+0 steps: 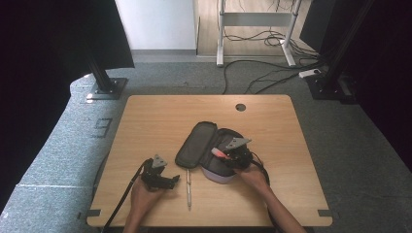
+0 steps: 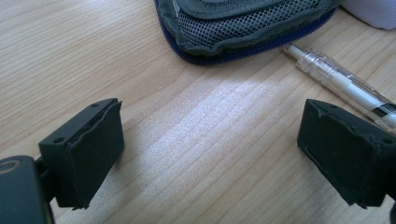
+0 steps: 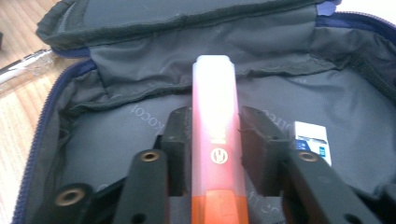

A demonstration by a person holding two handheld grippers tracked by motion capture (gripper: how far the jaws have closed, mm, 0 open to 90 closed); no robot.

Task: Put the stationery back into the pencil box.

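My right hand-held gripper [image 3: 215, 140] clamped on marker [image 3: 215, 135], poised over open case [image 1: 204, 145] — packing step, I judge. Next: lower, release inside. Left hand-held gripper [image 2: 210, 154] jaws apart beside pen [image 2: 341, 84] on surface [image 2: 93, 60].

The high view looks down on the table [image 1: 145, 116]. Each gripper view sits close behind its jaws; all three share the open pencil case [image 1: 197, 143] [image 2: 243, 23] [image 3: 116, 79].

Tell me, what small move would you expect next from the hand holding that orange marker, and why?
Probably lower and release it. The right tool grips the orange marker just above the open pencil case, whose grey lining lies bare below; the left tool waits open beside the pen.
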